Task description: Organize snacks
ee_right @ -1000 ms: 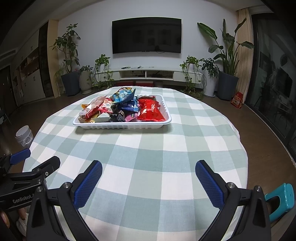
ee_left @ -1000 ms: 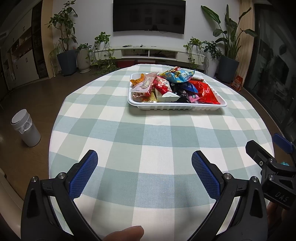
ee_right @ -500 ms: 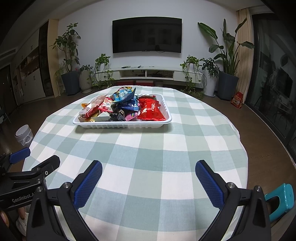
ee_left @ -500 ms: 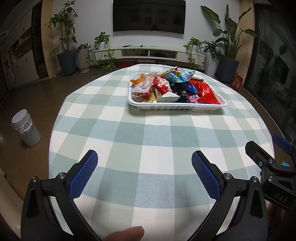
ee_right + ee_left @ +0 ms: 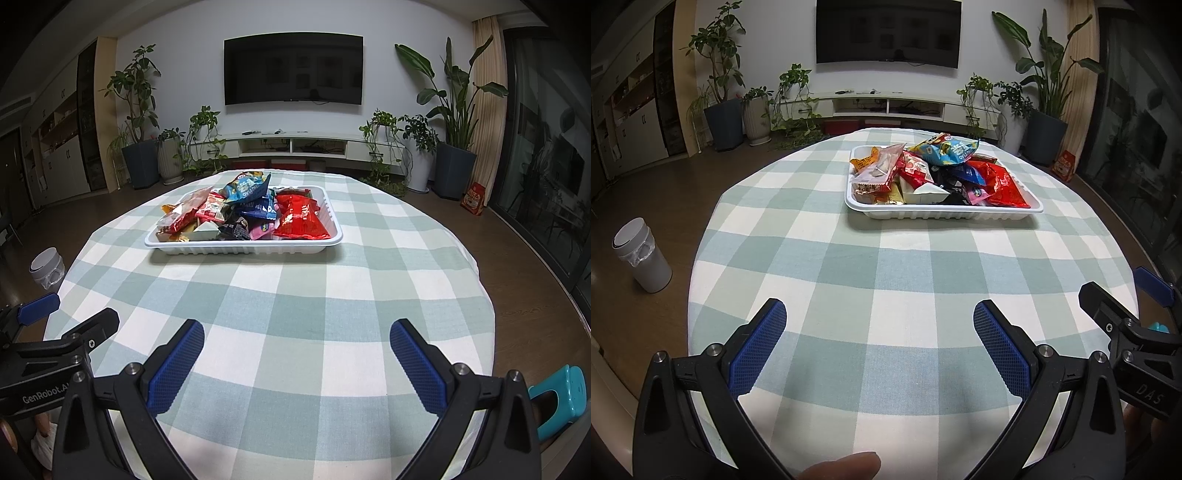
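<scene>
A round table under a green-and-white checked cloth (image 5: pixel 886 266) fills both views; on its far half sits a white plastic tray (image 5: pixel 945 213), long side toward the cameras, heaped with snack packets. From the left wrist view a light-blue bag (image 5: pixel 945 152) tops the pile; a clear-and-pink packet (image 5: pixel 877 173) leans at the tray's left end, with an orange wrapper (image 5: pixel 862 160) just behind it; a large red packet (image 5: pixel 1003 186) lies along the right end, a dark-blue one (image 5: pixel 966 172) beside it, and a white triangular pack (image 5: pixel 929 194) against the near rim. Smaller wrappers are wedged between these, too crowded to tell apart with any certainty.

The left gripper (image 5: pixel 879 343) hangs over the near part of the cloth, its blue-padded jaws spread wide with nothing between them; it is well apart from the tray. A fingertip (image 5: pixel 846 467) shows at the bottom edge of that view. The right gripper (image 5: pixel 297 360) is likewise gaping, empty, above the near cloth; in its view the tray (image 5: pixel 243 247) lies ahead and a little left, the red packet (image 5: pixel 301 219) on its right side.

On the floor left of the table stands a small white bin (image 5: pixel 641 260); a teal stool (image 5: pixel 561 397) peeks in at the right wrist view's lower right. On the far wall hangs a dark television (image 5: pixel 293 70), with potted plants (image 5: pixel 452 110) flanking a low cabinet.
</scene>
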Motion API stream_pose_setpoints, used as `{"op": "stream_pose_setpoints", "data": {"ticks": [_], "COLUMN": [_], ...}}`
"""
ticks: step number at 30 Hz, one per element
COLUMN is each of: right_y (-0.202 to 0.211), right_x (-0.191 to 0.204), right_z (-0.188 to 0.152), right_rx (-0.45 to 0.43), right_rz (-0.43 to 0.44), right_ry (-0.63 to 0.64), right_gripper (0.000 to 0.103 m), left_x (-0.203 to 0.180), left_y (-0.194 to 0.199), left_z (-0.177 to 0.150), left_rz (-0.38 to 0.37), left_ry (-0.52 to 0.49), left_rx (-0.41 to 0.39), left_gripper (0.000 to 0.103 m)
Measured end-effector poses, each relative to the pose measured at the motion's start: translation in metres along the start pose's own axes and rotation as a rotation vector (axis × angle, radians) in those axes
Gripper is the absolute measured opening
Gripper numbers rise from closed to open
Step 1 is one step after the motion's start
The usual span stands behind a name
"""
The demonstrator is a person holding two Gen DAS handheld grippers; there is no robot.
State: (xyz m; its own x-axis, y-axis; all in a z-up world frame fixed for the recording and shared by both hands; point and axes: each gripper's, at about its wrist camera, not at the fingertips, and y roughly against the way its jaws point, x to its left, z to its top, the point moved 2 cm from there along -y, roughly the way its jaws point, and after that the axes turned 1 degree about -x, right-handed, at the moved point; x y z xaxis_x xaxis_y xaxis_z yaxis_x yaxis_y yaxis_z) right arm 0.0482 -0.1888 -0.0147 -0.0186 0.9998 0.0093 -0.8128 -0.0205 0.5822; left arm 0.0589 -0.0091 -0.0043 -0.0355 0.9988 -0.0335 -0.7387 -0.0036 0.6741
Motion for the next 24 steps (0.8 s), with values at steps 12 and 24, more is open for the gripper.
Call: {"op": "stream_pose_setpoints", "data": {"ticks": [12,24], "right_y": [0.0003,0.0004], "right_x": [0.0004,0.0006], "right_z": [0.0005,-0.0004], "right_rx": [0.002,0.004], "right_rz": [0.000,-0.001], "right_ry": [0.001,0.003], "right_gripper": [0.103,0.103], "left_x": [0.0002,0.0005], "left_y": [0.0000,0.0001], "left_z": [0.0000,-0.0002], "left_rz": [0.000,0.005], "left_ry": [0.000,0.001], "left_rx": [0.001,0.000], "left_gripper": [0.103,0.103]}}
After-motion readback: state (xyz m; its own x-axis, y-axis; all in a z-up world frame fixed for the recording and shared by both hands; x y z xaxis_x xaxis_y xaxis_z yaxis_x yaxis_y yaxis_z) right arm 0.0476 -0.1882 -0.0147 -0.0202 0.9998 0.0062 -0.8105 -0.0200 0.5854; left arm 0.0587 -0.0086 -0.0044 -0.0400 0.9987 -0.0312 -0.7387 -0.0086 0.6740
